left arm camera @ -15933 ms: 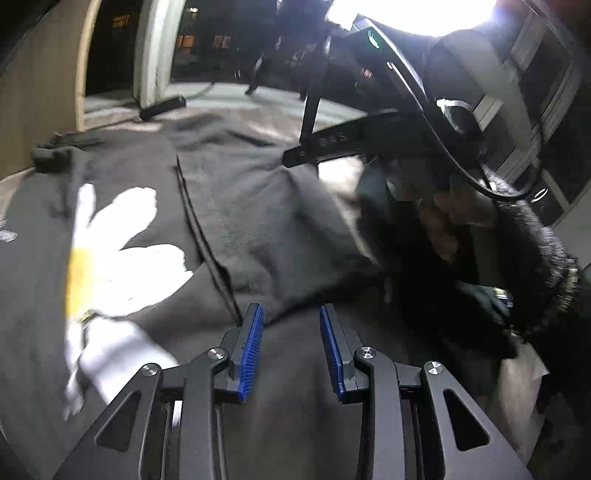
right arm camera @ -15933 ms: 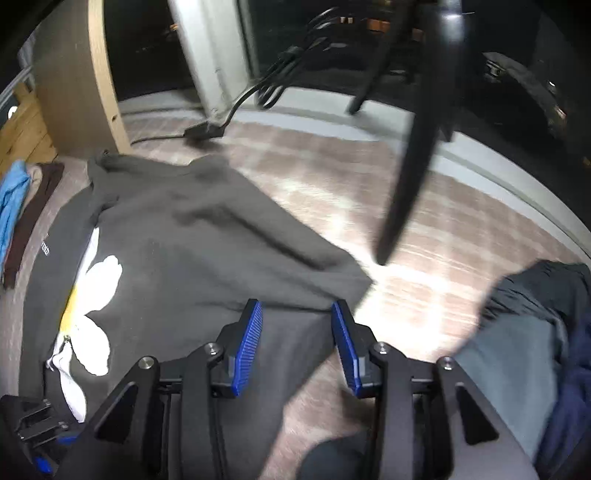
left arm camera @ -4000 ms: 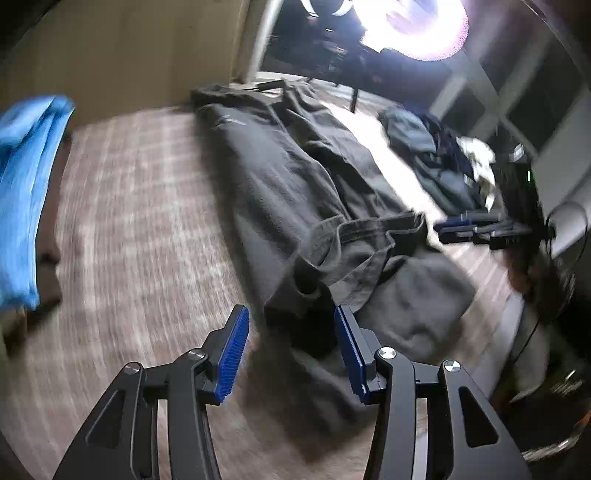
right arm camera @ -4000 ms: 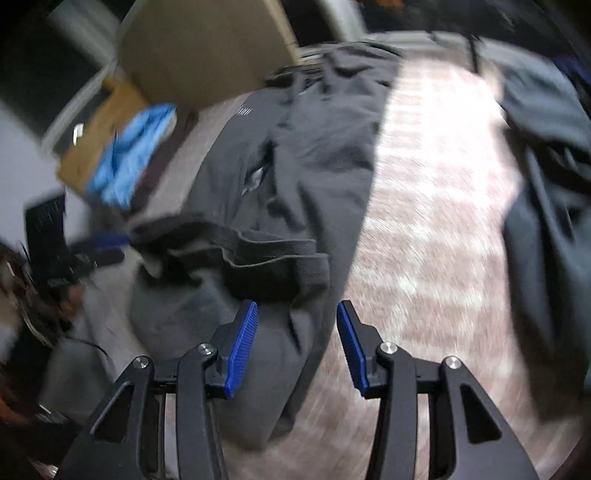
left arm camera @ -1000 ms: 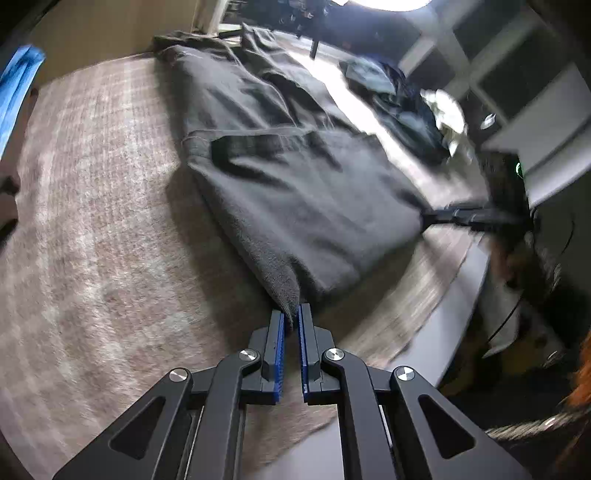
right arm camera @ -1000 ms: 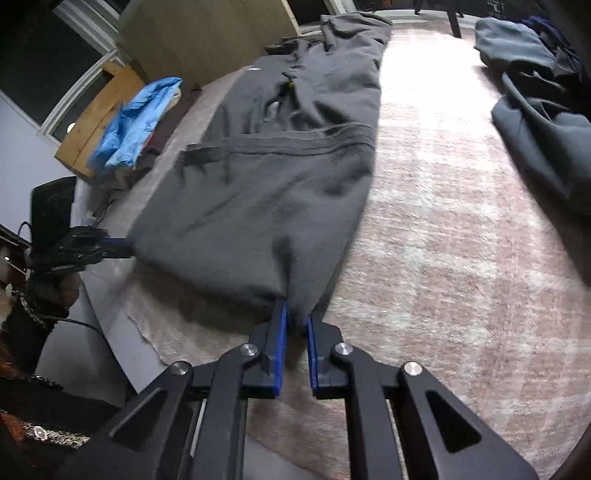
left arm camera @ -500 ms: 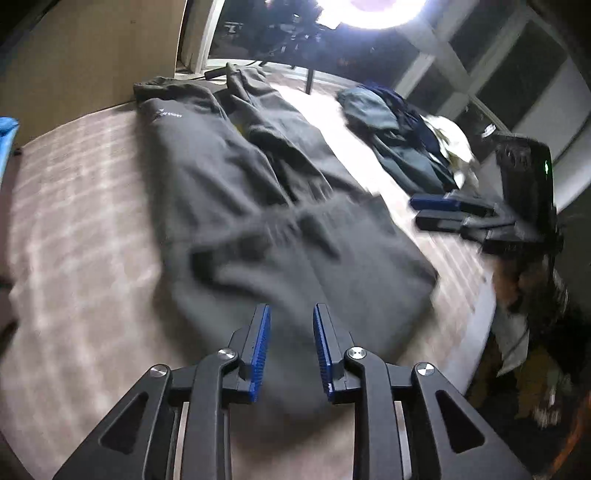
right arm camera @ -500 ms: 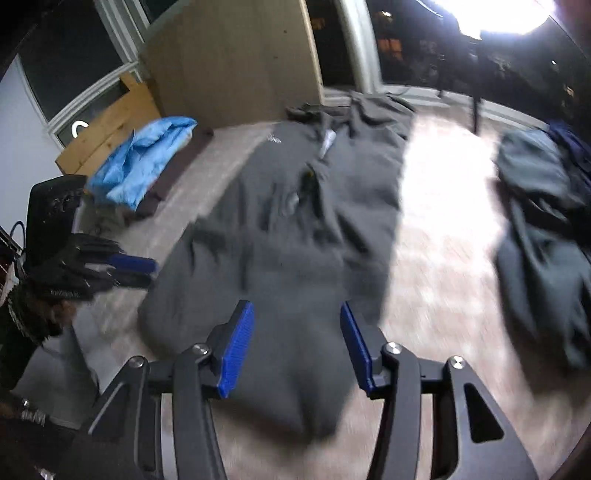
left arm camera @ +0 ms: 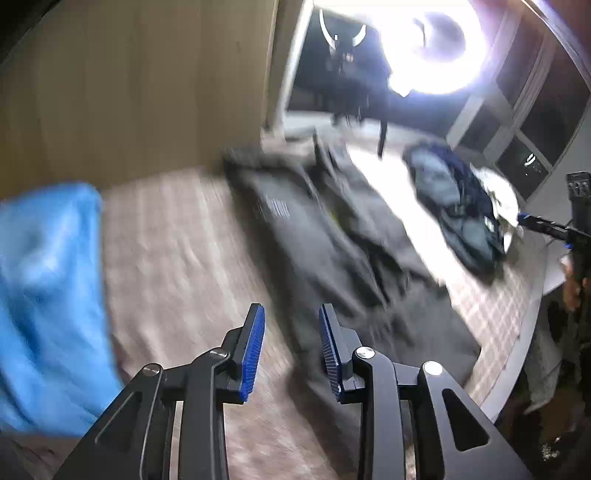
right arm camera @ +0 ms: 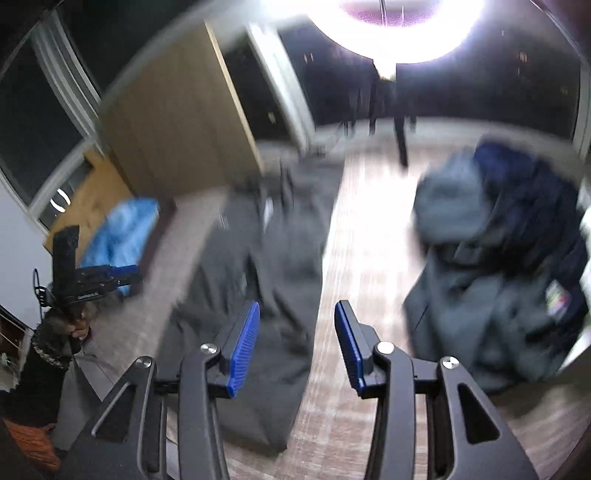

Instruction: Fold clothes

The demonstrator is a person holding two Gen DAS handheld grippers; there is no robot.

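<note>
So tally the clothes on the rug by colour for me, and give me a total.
Dark grey, laid out flat: 1, the garment
Blue, at the rug's edge: 1, the blue cloth
Mixed grey and navy: 1 pile; the blur hides how many pieces it holds
Total: 3 groups

Motion blur smears the dark grey garment (left arm camera: 325, 236) in the left wrist view, so its folds and the small pale print on it cannot be read. The blue cloth (left arm camera: 48, 295) is a soft smear cut off by the left edge. The glare of the lamp (right arm camera: 406, 22) washes out the window behind it. In the right wrist view the pile of clothes (right arm camera: 498, 258) blurs together and its pieces cannot be told apart; its right side is cut off.
</note>
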